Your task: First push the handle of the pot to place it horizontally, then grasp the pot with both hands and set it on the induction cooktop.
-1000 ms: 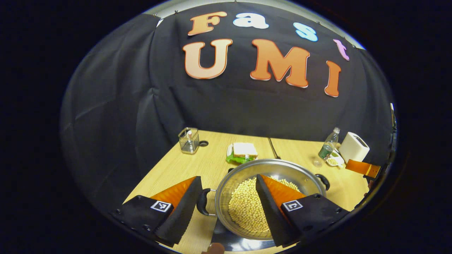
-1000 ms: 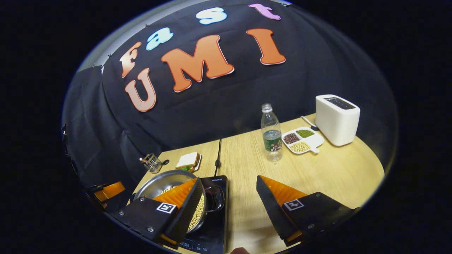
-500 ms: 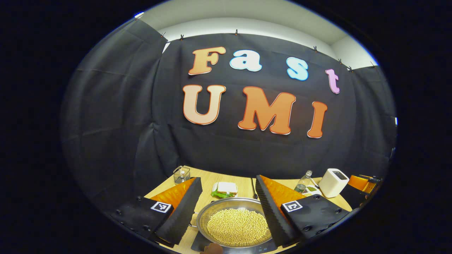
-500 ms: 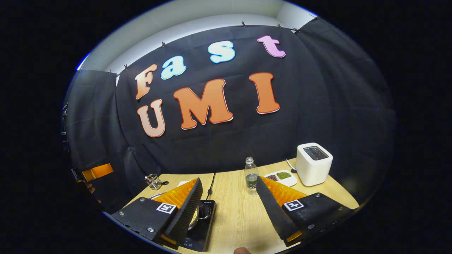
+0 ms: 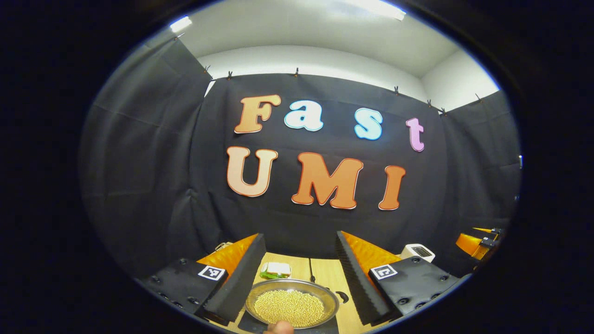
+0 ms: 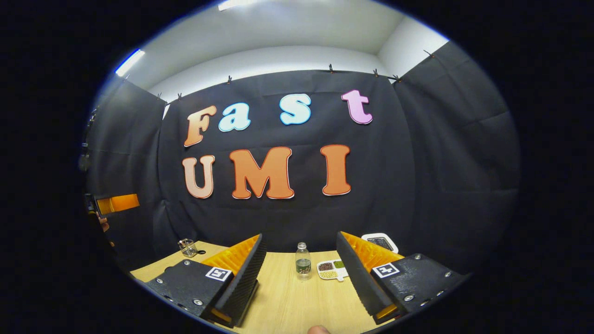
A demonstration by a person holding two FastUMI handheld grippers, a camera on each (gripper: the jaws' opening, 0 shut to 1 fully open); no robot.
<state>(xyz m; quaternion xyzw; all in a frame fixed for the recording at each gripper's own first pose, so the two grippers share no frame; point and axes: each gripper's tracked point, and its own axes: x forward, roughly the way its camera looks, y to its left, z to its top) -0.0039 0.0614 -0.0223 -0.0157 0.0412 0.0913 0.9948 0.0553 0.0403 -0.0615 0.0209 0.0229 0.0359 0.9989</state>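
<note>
Pot [image 5: 291, 306]: full of soybeans, on the cooktop [image 5: 250, 323], below my spread left tool [image 5: 297, 278].
Right tool [image 6: 299, 278]: spread, empty, raised over the desk [image 6: 297, 301].

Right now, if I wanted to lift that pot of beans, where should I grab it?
Grip the pot by its side handles, coming in level from both sides at once. It is wide, shallow and full of beans, so a one-sided rim hold would likely tip it. One handle shows as a dark loop at the rim's right.

Both views high, facing booth wall [image 5: 325, 222]
</note>
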